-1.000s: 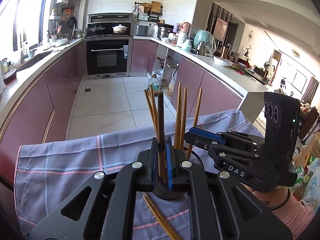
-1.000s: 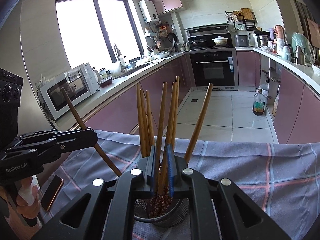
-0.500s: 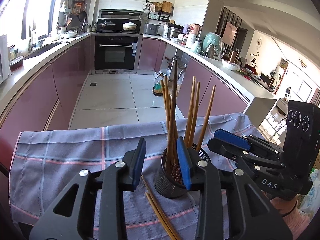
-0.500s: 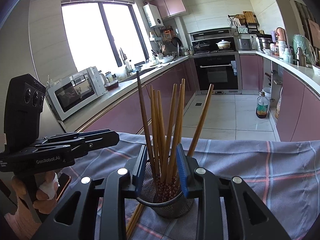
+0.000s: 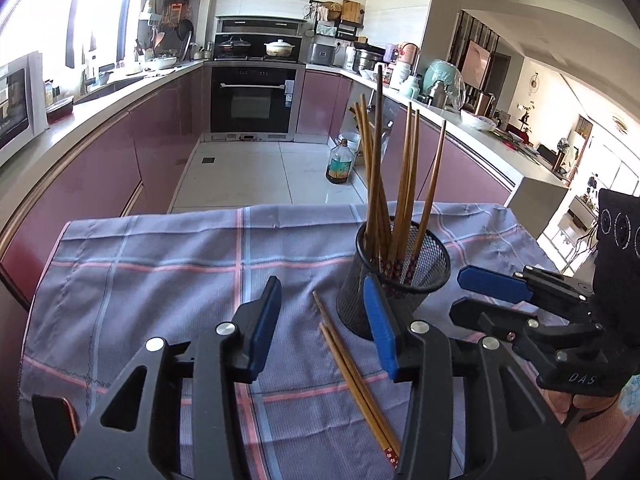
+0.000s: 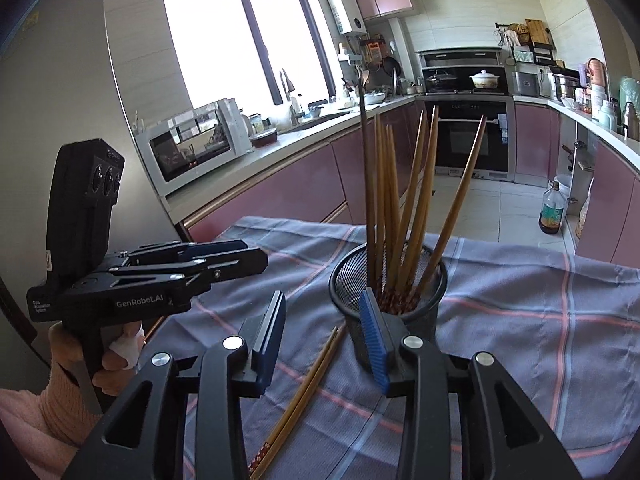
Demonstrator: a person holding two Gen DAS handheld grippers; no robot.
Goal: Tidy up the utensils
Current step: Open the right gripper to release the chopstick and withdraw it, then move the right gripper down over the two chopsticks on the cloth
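A black mesh cup [image 5: 394, 280] stands on the checked cloth [image 5: 160, 280] with several brown chopsticks [image 5: 396, 184] upright in it. Two or three loose chopsticks [image 5: 352, 376] lie on the cloth just left of the cup. My left gripper [image 5: 322, 324] hovers over them, its jaws opening and nothing pressed between the blue pads. My right gripper [image 6: 322, 332] is near the cup [image 6: 388, 280], jaws also opening and holding nothing; the loose chopsticks [image 6: 304, 396] lie below it. Each gripper shows in the other's view: the right one [image 5: 460, 292], the left one [image 6: 260, 258].
The cloth covers a small table whose far edge drops to the kitchen floor. A phone [image 5: 52, 416] lies at the cloth's near left corner. An oil bottle [image 5: 340, 164] stands on the floor, and a microwave [image 6: 188, 148] sits on the counter.
Both grippers were shut on chopsticks above the cup. They have opened and let go, the chopsticks now stand in the cup, and both grippers have drawn back and sunk toward the cloth.
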